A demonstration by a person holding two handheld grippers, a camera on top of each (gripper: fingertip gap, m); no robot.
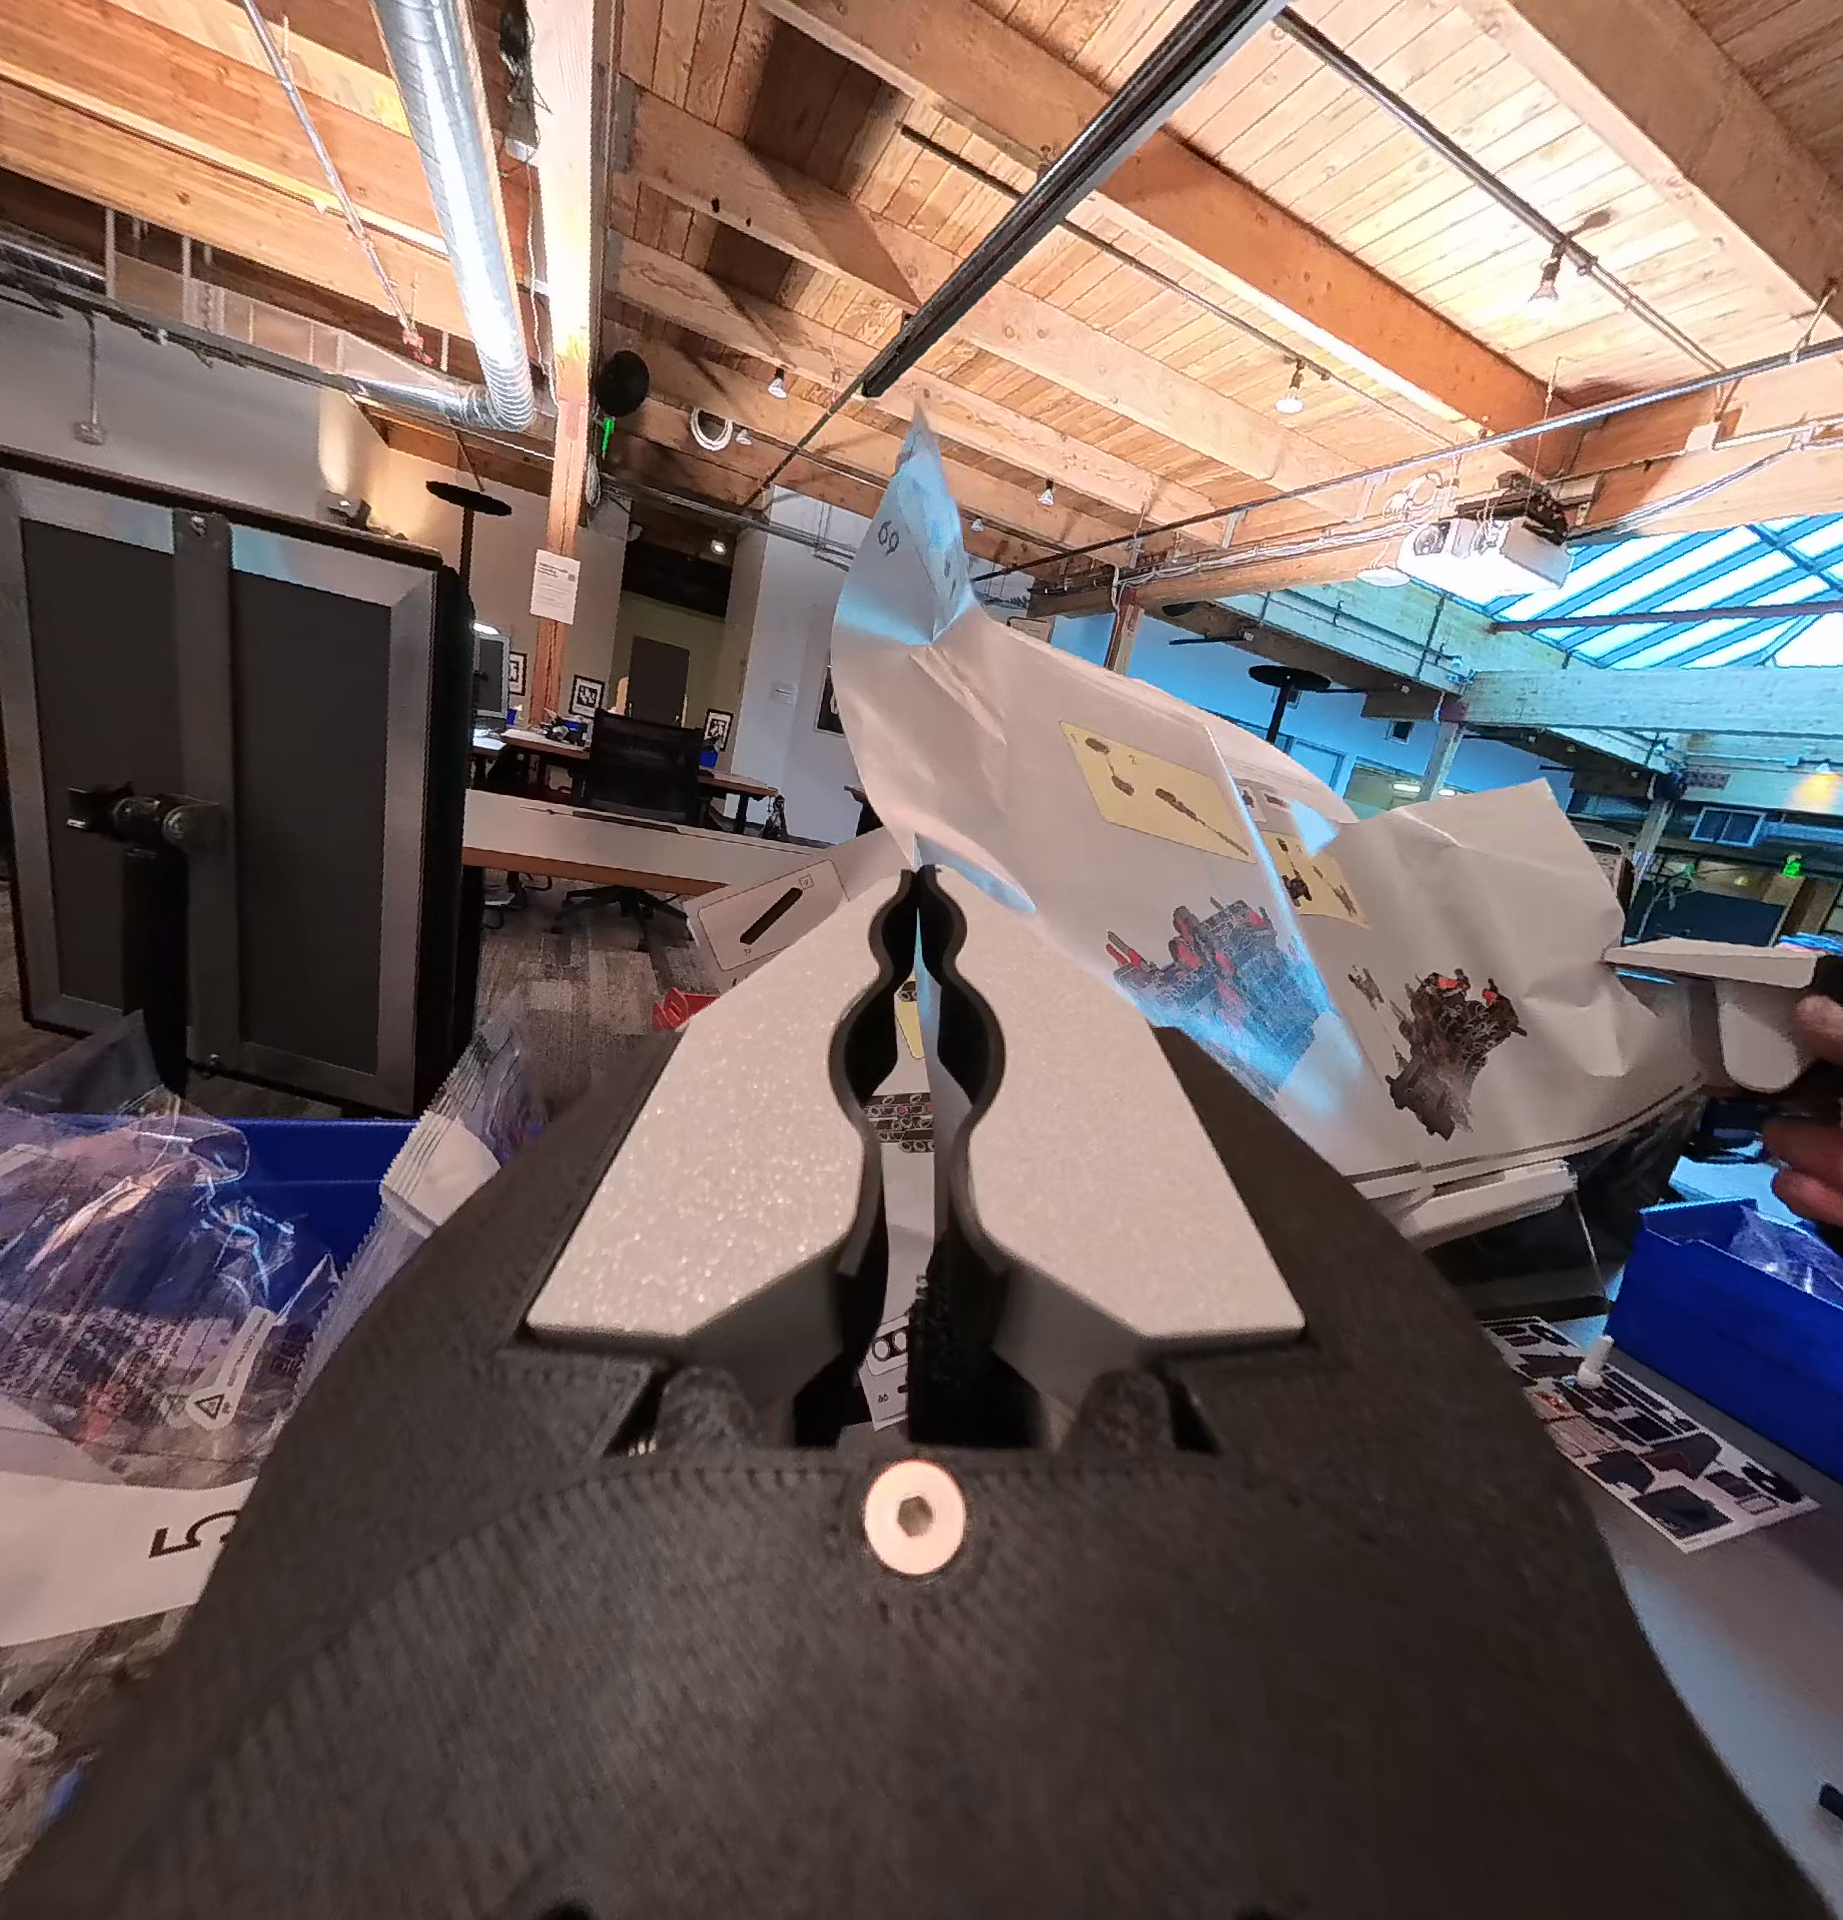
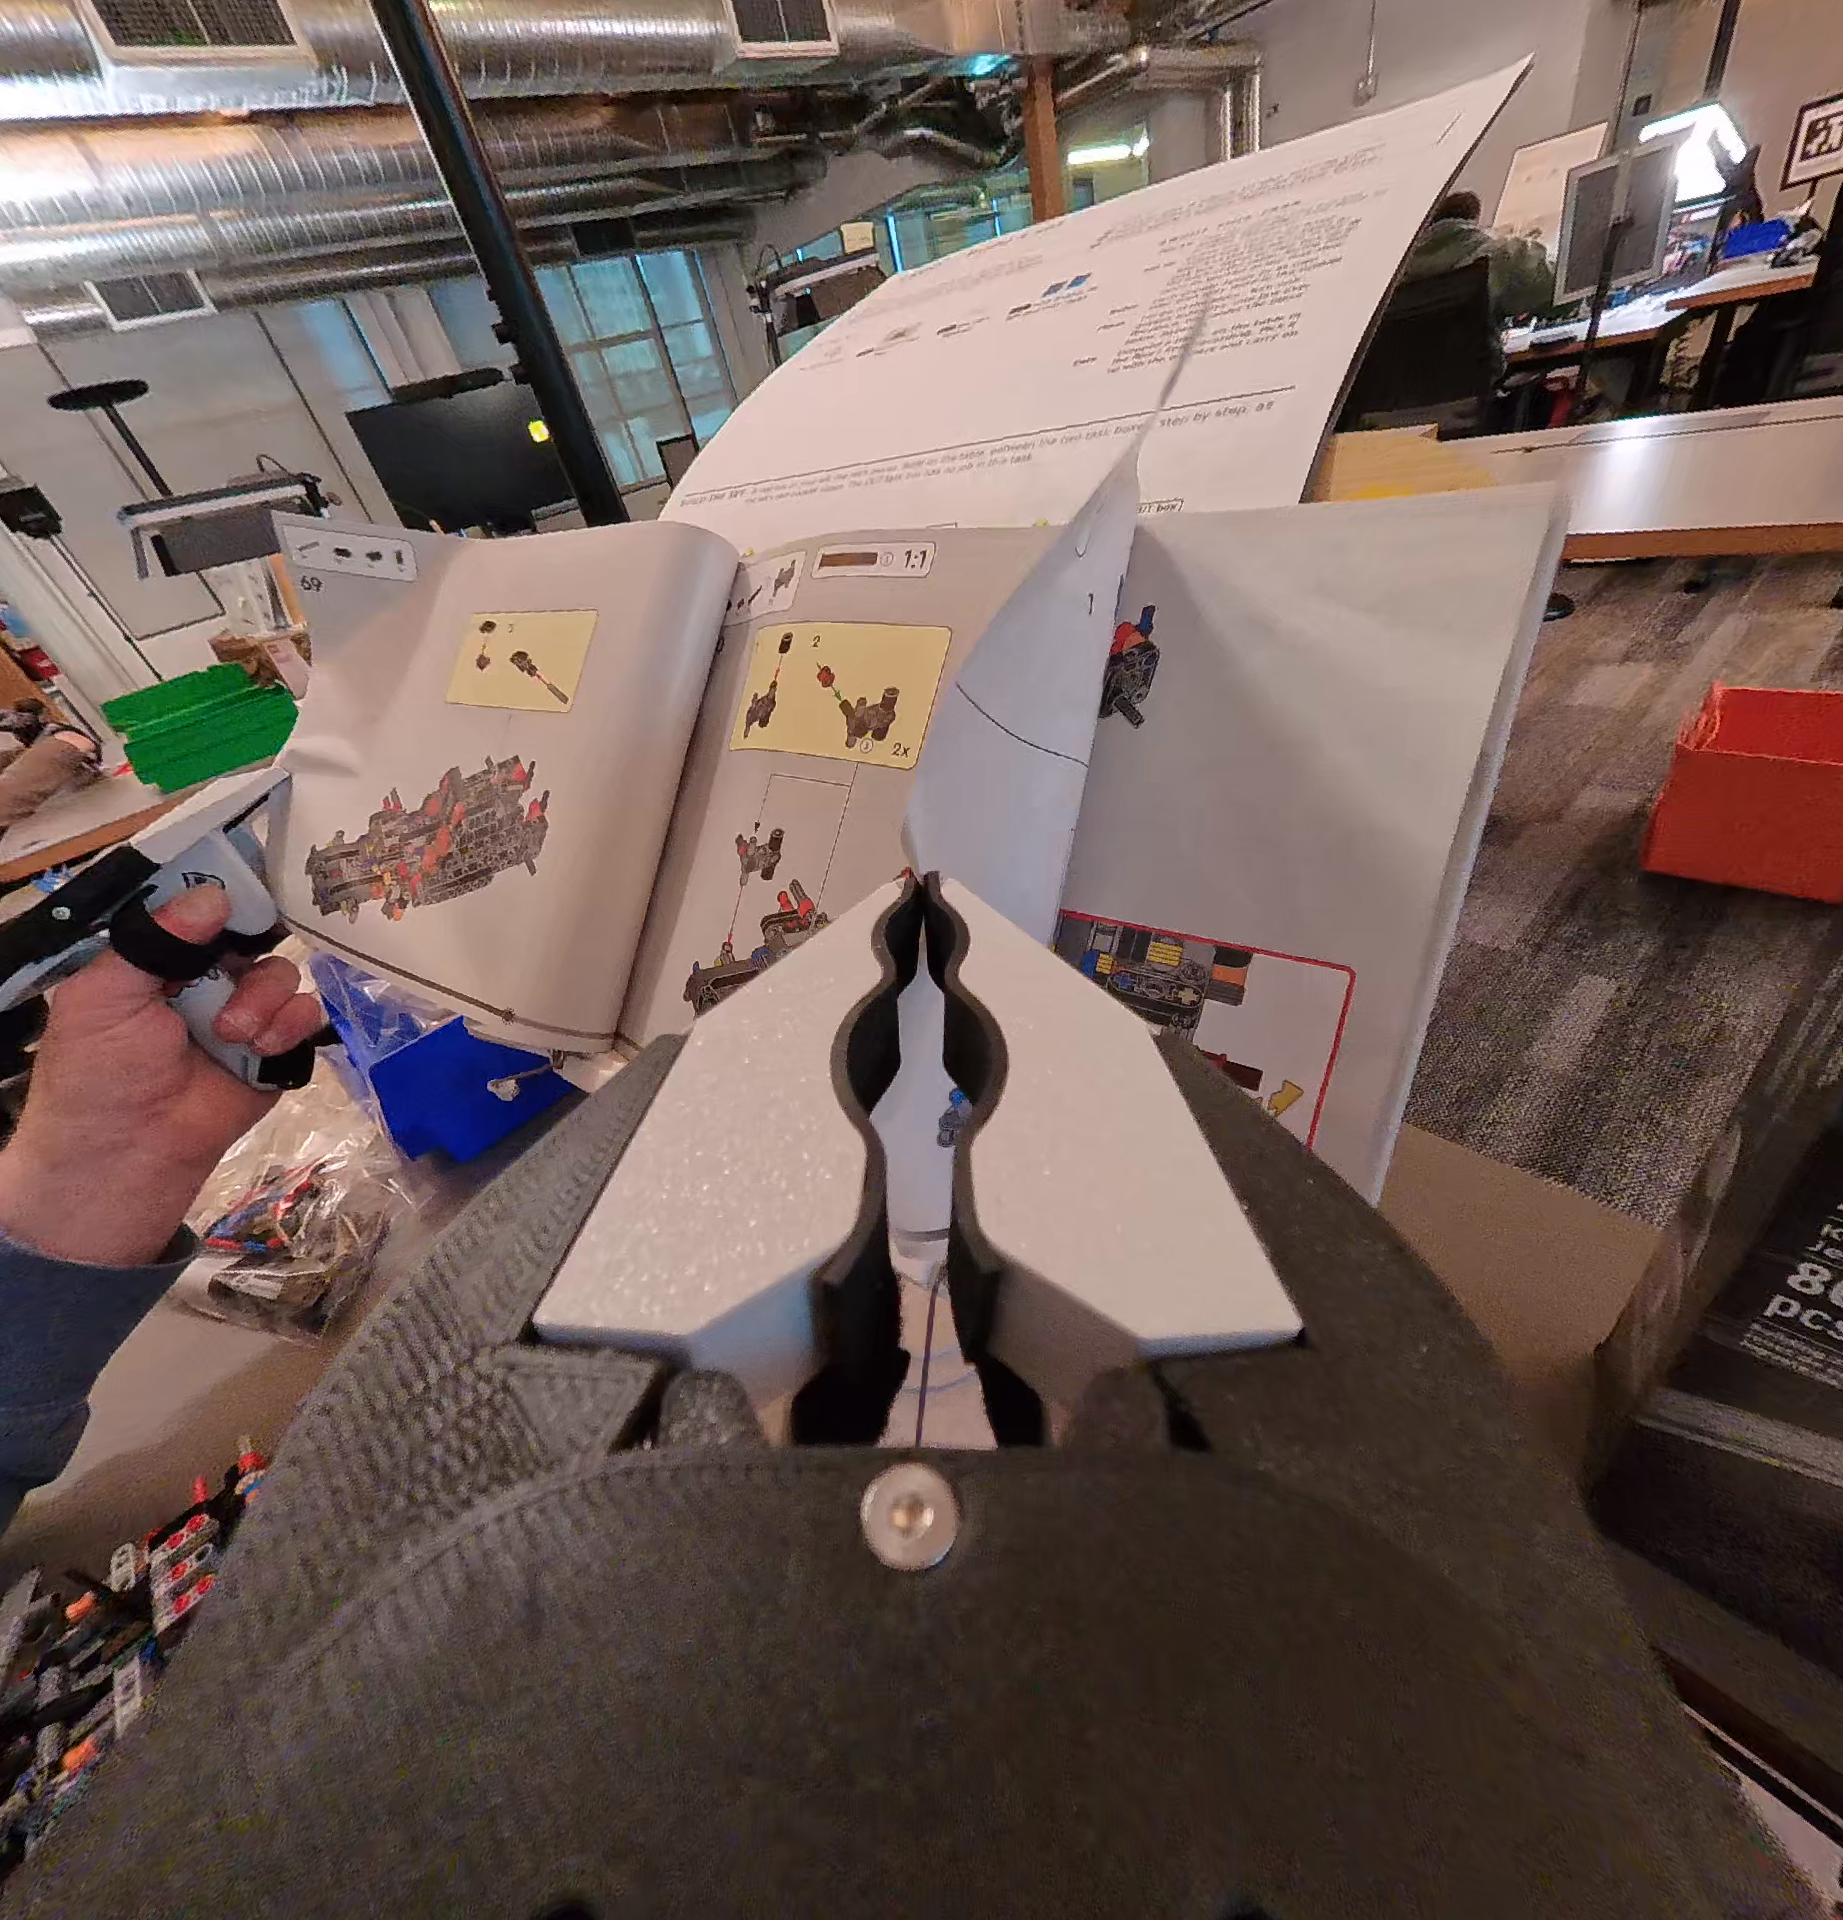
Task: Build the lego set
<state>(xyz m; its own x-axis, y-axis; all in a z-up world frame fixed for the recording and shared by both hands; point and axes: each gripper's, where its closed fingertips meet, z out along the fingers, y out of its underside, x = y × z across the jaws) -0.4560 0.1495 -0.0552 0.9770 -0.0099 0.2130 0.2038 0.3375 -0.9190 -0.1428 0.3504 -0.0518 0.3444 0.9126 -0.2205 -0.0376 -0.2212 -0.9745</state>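
The open Lego instruction booklet (image 2: 501,769) stands upright in front of me. My right gripper (image 2: 922,883) is shut on the lower edge of a curled page (image 2: 1031,707) near the booklet's middle. My left gripper (image 1: 919,883) is shut on a page (image 1: 1000,727) at the booklet's left side; it also shows in the right wrist view (image 2: 169,883), held by a hand (image 2: 117,1060). The right gripper shows at the right edge of the left wrist view (image 1: 1727,997). A partly built dark Lego model (image 2: 65,1662) lies at the lower left.
Bags of Lego parts (image 2: 293,1247) and a blue bin (image 2: 449,1091) lie under the booklet. A second blue bin (image 1: 1727,1340) and a sticker sheet (image 1: 1665,1444) sit to the right. A black set box (image 2: 1810,1299), an orange box (image 2: 1779,800) and a large printed sheet (image 2: 1104,312) are nearby. Spacing between my two grippers at the tips: around 40 cm. To reach the partly built dark Lego model (image 2: 65,1662) in a straight line is about 35 cm for my left fingers, about 45 cm for my right.
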